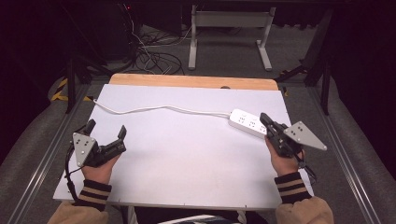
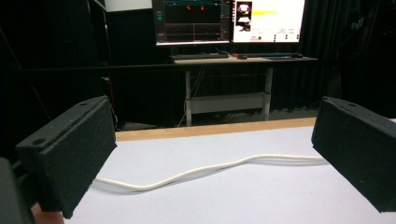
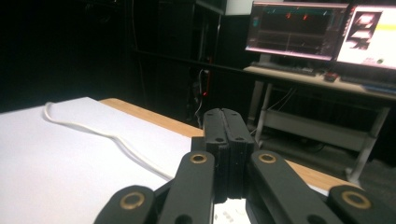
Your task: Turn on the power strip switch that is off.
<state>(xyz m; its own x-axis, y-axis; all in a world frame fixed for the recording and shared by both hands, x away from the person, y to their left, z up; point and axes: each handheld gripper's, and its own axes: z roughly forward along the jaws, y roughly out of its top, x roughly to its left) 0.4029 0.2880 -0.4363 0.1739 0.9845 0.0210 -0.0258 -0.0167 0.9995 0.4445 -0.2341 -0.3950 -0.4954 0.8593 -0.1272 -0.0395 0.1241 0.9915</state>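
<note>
white bench (image 1: 187, 158): right hand-held gripper (image 1: 264, 119) clenched empty over power strip (image 1: 246, 122), may shove it; left hand-held gripper (image 1: 106, 131) released.

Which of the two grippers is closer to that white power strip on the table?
The right. The right gripper, jaws shut, sits at the power strip's near end, while the left gripper, jaws open, hovers far across the table beside the cord.
</note>
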